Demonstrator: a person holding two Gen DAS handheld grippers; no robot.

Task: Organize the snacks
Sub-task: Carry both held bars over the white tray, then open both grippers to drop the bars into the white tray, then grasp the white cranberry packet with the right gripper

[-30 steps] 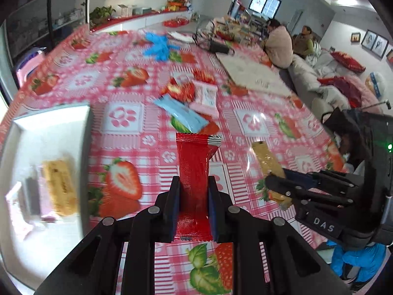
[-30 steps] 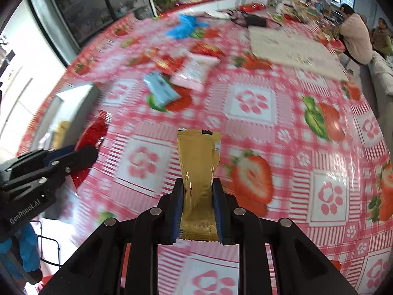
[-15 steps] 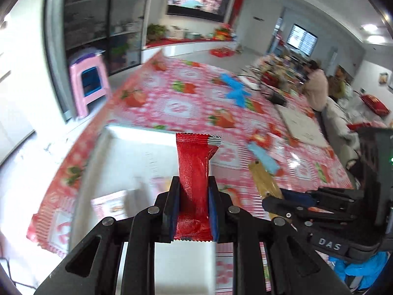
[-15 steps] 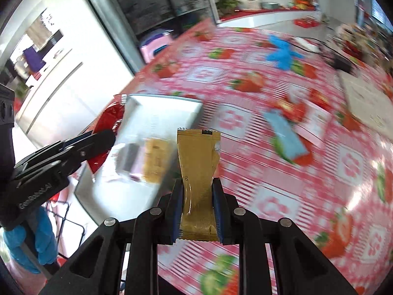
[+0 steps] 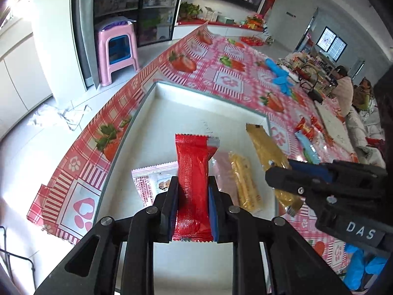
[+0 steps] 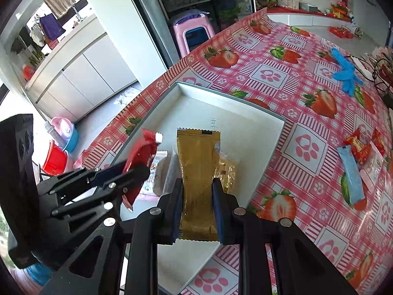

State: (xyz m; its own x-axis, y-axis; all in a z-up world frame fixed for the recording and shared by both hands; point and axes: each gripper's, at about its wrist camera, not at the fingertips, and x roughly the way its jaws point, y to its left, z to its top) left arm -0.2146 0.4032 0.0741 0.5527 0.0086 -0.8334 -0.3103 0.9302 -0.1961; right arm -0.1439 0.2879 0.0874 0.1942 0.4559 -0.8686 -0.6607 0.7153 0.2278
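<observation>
A white tray [image 5: 147, 103] is set on the strawberry cloth [image 6: 307, 113], mid-frame. Over it, a red pack [image 5: 194, 184] is being released as the left gripper [image 5: 192, 211] opens, while a gold pack [image 6: 197, 184] is kept clenched by the right gripper [image 6: 197, 211], presumably for dropping in.

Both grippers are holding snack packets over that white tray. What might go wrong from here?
The left gripper is opening on its red packet, which may land on the snacks already in the white tray. The right gripper holds a gold packet close beside it; they might bump.
</observation>
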